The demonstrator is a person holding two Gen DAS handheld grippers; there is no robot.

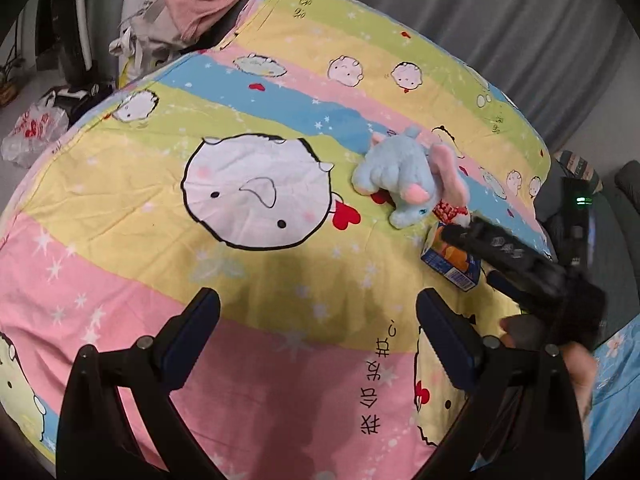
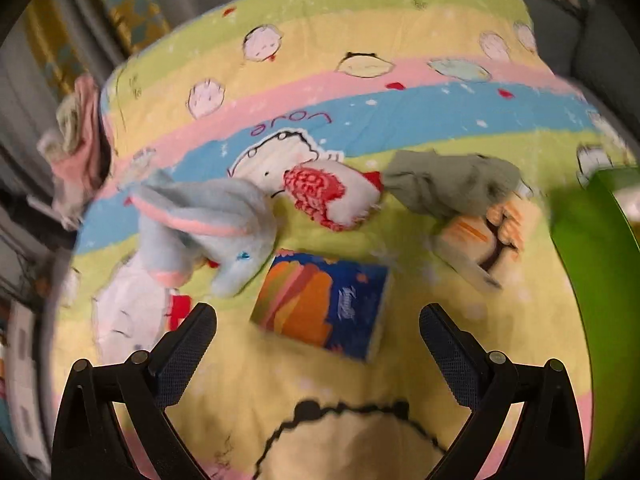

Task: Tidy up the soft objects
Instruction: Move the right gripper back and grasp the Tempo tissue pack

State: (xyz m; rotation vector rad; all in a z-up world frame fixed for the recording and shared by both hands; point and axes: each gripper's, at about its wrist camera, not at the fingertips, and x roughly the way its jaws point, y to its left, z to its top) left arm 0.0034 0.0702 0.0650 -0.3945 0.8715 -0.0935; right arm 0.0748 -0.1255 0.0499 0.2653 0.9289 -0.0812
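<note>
**A:** so where's everything at right now?

**B:** all lying on the striped cartoon bedspread (image 1: 120, 208). The blue plush elephant (image 2: 208, 228) is flopped on its side, the blue-and-orange tissue pack (image 2: 324, 304) just beside it, nearest the right gripper (image 2: 318, 336). Behind those: a small white pillow with a red print (image 2: 336, 192), a crumpled grey cloth (image 2: 448, 184), and another orange-ish packet (image 2: 480, 240), too blurry to read.

**A:** grippers holding anything?

**B:** nope. Right one is spread wide with nothing in it, hovering in front of the tissue pack. Left gripper (image 1: 318, 328) is also wide apart and empty, over bare bedspread, well away from the toys.

**A:** how would that stuff handle?

**B:** my guess: all light and squishy. The elephant would sag, so pinch the thick body, not an ear. The tissue pack's wrapper looks slick; take it across the narrow sides.
</note>
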